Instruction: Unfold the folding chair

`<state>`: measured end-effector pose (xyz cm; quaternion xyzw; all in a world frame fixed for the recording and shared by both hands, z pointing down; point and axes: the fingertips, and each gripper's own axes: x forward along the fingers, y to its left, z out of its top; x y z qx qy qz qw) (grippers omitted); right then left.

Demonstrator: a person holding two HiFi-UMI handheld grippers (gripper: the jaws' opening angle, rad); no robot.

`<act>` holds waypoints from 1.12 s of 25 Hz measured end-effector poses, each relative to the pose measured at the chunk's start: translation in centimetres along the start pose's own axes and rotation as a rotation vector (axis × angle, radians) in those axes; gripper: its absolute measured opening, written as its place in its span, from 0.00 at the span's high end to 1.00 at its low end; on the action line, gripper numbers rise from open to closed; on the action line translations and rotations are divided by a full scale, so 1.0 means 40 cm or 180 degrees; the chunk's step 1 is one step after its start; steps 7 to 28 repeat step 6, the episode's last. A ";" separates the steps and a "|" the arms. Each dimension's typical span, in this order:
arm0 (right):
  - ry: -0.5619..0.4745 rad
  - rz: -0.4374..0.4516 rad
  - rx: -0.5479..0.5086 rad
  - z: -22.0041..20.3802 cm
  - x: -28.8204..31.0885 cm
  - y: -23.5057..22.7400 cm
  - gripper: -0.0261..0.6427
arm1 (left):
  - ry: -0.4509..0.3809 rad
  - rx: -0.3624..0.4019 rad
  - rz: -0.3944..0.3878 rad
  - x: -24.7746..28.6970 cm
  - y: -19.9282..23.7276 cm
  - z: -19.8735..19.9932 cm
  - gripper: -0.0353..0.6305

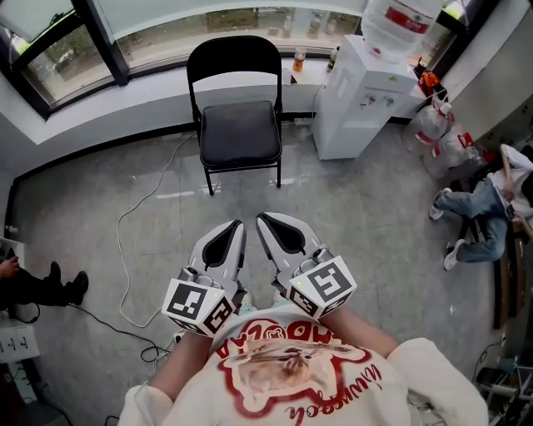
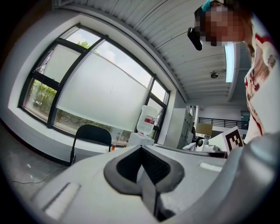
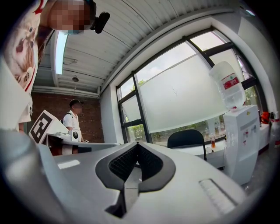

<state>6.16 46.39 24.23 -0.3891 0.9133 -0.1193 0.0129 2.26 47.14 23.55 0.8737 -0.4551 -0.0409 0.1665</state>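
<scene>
1. The folding chair (image 1: 240, 125) stands opened out on the grey floor (image 1: 358, 225), seat flat and level. Its backrest is toward the window sill (image 1: 150, 79) (the black seat faces the person).
2. The left tongs (image 1: 236, 225) are clenched on nothing: in the left gripper view the dark pads (image 2: 155, 166) meet along one seam.
3. The right tongs (image 1: 261, 218) are likewise clenched and empty, pads (image 3: 124, 162) pressed together.
4. Both tongs are held level and side by side, close before the person's chest. Their tips point toward the chair and are well apart from it.
5. A white water dispenser (image 1: 362, 96) stands just right of the chair, with a large bottle (image 1: 400, 21) on top.
6. A pale cable (image 1: 125, 250) trails over the floor left of the chair.
</scene>
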 end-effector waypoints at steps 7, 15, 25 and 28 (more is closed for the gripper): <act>0.0014 0.0016 0.0003 -0.003 0.009 0.006 0.93 | 0.0007 -0.0002 0.0005 -0.005 0.008 0.000 0.94; 0.0014 0.0016 0.0003 -0.003 0.009 0.006 0.93 | 0.0007 -0.0002 0.0005 -0.005 0.008 0.000 0.94; 0.0014 0.0016 0.0003 -0.003 0.009 0.006 0.93 | 0.0007 -0.0002 0.0005 -0.005 0.008 0.000 0.94; 0.0014 0.0016 0.0003 -0.003 0.009 0.006 0.93 | 0.0007 -0.0002 0.0005 -0.005 0.008 0.000 0.94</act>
